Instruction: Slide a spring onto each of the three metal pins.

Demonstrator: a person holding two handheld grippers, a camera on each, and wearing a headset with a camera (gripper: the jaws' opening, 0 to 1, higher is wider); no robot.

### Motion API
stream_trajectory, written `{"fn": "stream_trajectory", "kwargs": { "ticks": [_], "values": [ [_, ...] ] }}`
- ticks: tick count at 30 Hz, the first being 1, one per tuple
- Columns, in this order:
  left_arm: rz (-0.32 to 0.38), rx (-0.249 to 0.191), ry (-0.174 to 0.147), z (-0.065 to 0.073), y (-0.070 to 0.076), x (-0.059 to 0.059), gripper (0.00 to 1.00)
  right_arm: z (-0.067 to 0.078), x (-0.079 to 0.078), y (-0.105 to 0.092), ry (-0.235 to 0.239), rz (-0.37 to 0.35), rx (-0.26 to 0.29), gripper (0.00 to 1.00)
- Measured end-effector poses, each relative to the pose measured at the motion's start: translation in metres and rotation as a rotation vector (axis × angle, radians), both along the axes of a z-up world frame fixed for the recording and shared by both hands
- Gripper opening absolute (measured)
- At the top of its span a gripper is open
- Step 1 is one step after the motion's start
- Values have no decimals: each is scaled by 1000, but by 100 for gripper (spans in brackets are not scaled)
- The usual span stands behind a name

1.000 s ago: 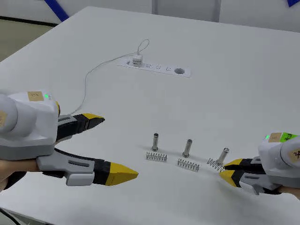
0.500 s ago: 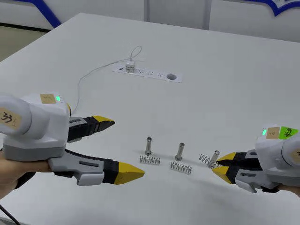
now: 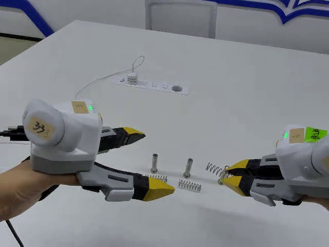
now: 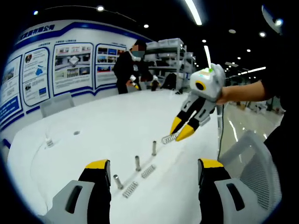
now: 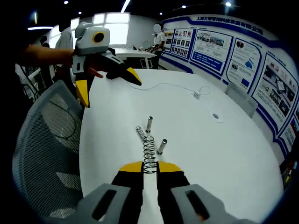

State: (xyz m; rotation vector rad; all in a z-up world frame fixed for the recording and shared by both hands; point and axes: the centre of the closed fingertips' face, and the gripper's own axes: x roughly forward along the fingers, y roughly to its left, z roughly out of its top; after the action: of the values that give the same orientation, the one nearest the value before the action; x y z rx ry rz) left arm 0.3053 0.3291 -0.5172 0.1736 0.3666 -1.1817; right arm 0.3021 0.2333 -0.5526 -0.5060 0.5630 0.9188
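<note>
White tabletop point(image 3: 247, 103), head view: the right gripper point(image 3: 226, 177) has lifted a spring point(image 3: 215, 169) clear, jaws pinched on its end. Left gripper view: the left gripper point(image 4: 153, 173) gapes empty; three pins point(image 4: 137, 163) stand bare. Right gripper view: spring aimed pinward, likely threading next.

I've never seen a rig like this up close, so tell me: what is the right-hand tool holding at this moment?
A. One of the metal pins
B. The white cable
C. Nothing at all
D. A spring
D: the right tool is closed on one end of a spring, which sticks out ahead of its yellow tips.
</note>
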Motion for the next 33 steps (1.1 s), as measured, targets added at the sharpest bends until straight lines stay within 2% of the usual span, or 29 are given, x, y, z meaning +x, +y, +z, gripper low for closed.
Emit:
{"fn": "stream_trajectory", "kwargs": {
  "ticks": [3, 6, 12, 20, 25, 27, 29, 33],
  "values": [
    [-10, 8, 6, -2, -6, -1, 74, 5, -2, 5, -8, 19, 0, 10],
    [-20, 11, 6, -4, -12, -3, 72, 5, -5, 8, -26, 48, -39, 10],
    [-39, 15, -6, -7, -21, -10, 66, 9, -14, 22, -9, 81, -10, 10],
    [-57, 31, -27, -11, -27, -14, 55, 16, -21, 32, -14, 138, -5, 10],
    [-75, 12, -31, -8, -30, -17, 52, 19, -22, 37, -18, 167, -6, 10],
    [-95, -23, -33, -2, -34, -20, 50, 21, -24, 39, -18, 186, -5, 10],
    [-115, -38, -29, 0, -37, -23, 47, 23, -26, 41, -17, 198, 1, 10],
    [-149, -42, -33, 2, -44, -26, 43, 26, -28, 42, -23, 220, -9, 10]
  ]
}}
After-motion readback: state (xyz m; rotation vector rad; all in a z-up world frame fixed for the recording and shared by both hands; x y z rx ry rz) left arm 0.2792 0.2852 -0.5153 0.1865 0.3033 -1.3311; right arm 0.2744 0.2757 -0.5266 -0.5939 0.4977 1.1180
